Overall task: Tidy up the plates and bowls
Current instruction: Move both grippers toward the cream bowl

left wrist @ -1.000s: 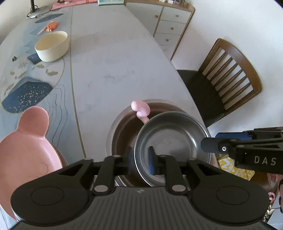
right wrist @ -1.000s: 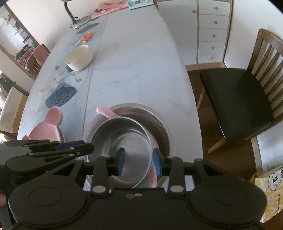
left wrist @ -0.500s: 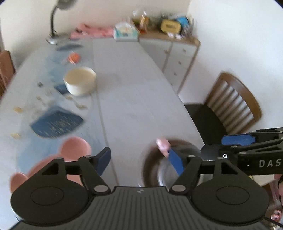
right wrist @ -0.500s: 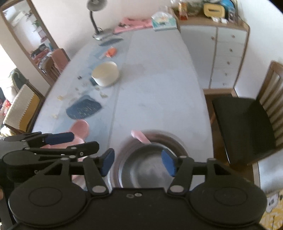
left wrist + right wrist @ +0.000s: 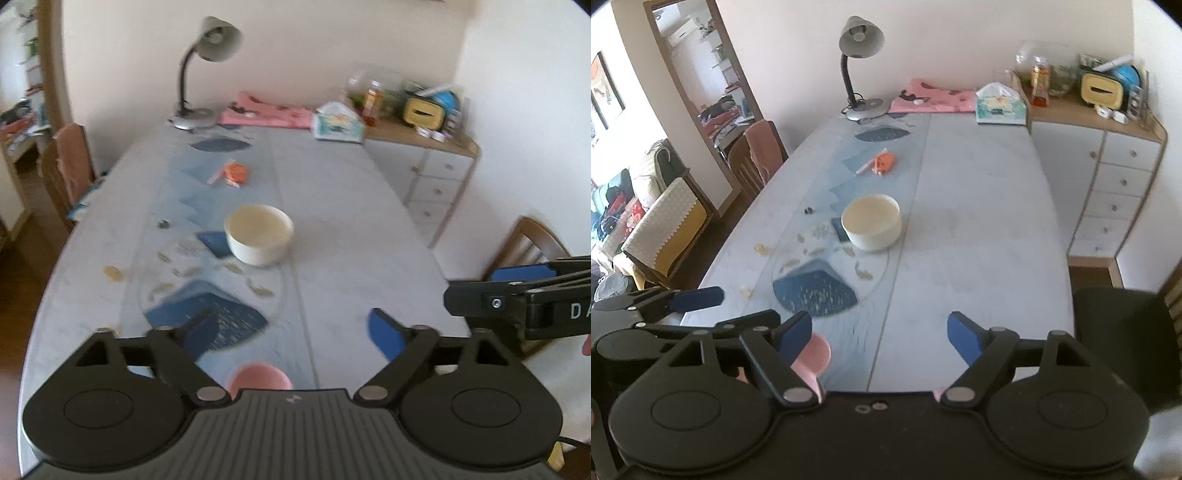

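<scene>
Between pickups. Left gripper (image 5: 291,325) and right gripper (image 5: 877,334) both stand spread wide, nothing between the blue pads; their jaws have just been opening. Judgement: a release is done and the hands are free for the next piece.

Task things in view:
- 1 cream round ceramic bowl (image 5: 871,222), upright, alone near the middle of the long grey-blue oval table (image 5: 979,206), well apart from both grippers. Left wrist view shows it too (image 5: 259,234).
- 1 pink plastic plate with rounded ears (image 5: 814,356), only an ear showing, at the near table edge just under the right gripper's left finger. Left view catches the same kind of pink lobe (image 5: 260,376) above the gripper body.

Next move, as I read it: go for the cream bowl. That calls for a long reach forward across the table, jaws kept wide enough to straddle the bowl's wall, then a pinch on the rim. Which hand takes it I cannot tell.

Hidden or unclear:
- The near table edge lies behind both gripper bodies, so whatever stack sits there is out of sight.
- Most of the pink plate is cut off.
- Left view is motion-blurred; small scattered bits on the patterned blue mat (image 5: 814,291) cannot be identified.
- Orange object (image 5: 884,162) further back: too small to name.
</scene>
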Action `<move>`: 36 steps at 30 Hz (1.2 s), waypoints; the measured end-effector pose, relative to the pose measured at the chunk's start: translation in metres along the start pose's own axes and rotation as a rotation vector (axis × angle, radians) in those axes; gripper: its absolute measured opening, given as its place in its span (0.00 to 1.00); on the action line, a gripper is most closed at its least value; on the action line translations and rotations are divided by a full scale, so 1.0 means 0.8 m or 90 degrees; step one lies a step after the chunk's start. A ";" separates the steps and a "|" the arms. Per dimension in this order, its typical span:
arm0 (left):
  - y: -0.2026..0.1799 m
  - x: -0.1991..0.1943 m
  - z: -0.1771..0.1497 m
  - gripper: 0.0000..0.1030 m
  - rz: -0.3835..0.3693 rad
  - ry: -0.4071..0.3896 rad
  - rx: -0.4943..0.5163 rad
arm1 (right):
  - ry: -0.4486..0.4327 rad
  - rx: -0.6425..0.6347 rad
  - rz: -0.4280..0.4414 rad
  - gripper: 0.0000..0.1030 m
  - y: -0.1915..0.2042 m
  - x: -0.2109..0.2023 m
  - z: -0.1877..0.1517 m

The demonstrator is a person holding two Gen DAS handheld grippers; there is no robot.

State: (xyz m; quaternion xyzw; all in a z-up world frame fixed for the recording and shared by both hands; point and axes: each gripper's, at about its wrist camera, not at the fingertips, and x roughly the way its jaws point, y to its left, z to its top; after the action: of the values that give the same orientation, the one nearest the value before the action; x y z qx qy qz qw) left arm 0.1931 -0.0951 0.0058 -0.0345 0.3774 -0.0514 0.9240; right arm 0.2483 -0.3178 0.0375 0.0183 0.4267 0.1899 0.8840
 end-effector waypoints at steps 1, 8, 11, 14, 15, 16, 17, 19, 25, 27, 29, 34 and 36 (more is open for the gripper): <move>0.005 0.004 0.007 0.99 0.008 -0.008 -0.007 | -0.001 -0.001 0.002 0.80 0.000 0.006 0.008; 0.038 0.050 0.055 1.00 0.034 0.005 -0.055 | 0.008 -0.010 0.000 0.80 -0.005 0.059 0.059; 0.051 0.079 0.074 1.00 0.035 0.027 -0.071 | 0.012 -0.014 -0.007 0.80 -0.010 0.085 0.081; 0.054 0.107 0.090 1.00 0.041 0.043 -0.068 | 0.020 -0.006 -0.014 0.80 -0.019 0.114 0.099; 0.055 0.115 0.093 1.00 0.045 0.047 -0.065 | 0.025 -0.004 -0.015 0.80 -0.022 0.124 0.105; 0.056 0.126 0.099 1.00 0.043 0.050 -0.064 | 0.030 -0.001 -0.018 0.80 -0.025 0.135 0.110; 0.056 0.134 0.103 1.00 0.041 0.053 -0.063 | 0.036 -0.001 -0.018 0.80 -0.028 0.145 0.114; 0.056 0.153 0.110 1.00 0.056 0.061 -0.059 | 0.048 0.001 -0.027 0.80 -0.033 0.166 0.124; 0.065 0.207 0.128 1.00 0.074 0.088 -0.066 | 0.086 0.021 -0.034 0.77 -0.049 0.224 0.145; 0.070 0.225 0.133 1.00 0.083 0.095 -0.075 | 0.093 0.017 -0.037 0.77 -0.052 0.240 0.150; 0.075 0.241 0.136 1.00 0.087 0.105 -0.082 | 0.100 0.016 -0.036 0.75 -0.054 0.254 0.155; 0.092 0.288 0.141 1.00 0.101 0.143 -0.109 | 0.122 0.006 -0.030 0.71 -0.058 0.294 0.164; 0.097 0.306 0.141 1.00 0.110 0.156 -0.115 | 0.136 0.004 -0.023 0.70 -0.059 0.310 0.165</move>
State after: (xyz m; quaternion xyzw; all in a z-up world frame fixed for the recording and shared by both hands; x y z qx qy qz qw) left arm 0.4515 -0.0450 -0.0917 -0.0783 0.4921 0.0584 0.8651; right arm 0.5035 -0.2577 -0.0735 -0.0071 0.5191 0.1733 0.8369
